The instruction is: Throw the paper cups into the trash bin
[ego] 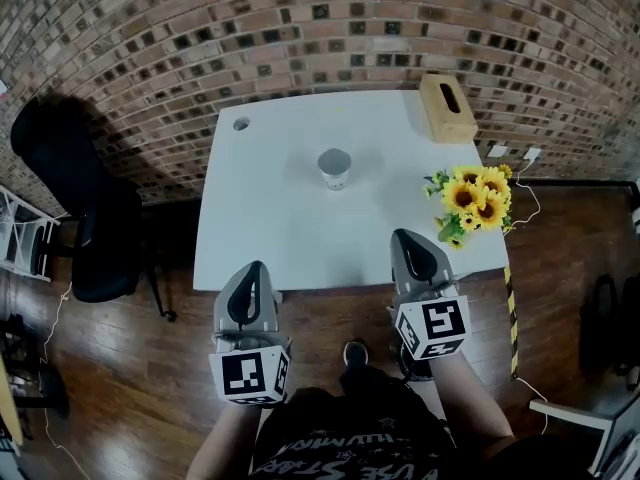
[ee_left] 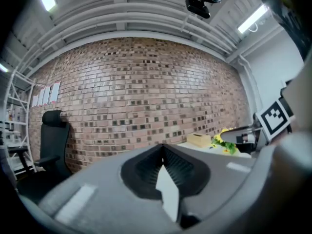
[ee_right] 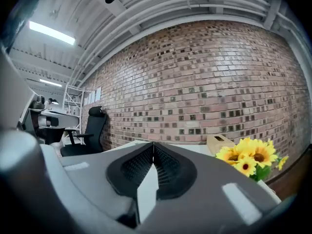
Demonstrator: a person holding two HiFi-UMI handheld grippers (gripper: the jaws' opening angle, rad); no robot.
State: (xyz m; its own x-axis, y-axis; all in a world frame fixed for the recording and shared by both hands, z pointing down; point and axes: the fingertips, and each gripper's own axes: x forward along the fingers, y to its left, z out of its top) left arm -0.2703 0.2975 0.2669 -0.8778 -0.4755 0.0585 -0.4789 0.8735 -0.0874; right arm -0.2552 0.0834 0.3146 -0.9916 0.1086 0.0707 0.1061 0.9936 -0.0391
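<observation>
Nothing looks done: the one paper cup (ego: 334, 167) stands upright mid-worktop (ego: 260, 228), well beyond the left gripper (ego: 252, 270) and right gripper (ego: 406, 238), both clenched empty at the near edge, with no trash bin in view.

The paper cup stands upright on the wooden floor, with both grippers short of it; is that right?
Not quite: the head view shows the paper cup upright on the white table instead; the left gripper and right gripper are short of it.
</observation>
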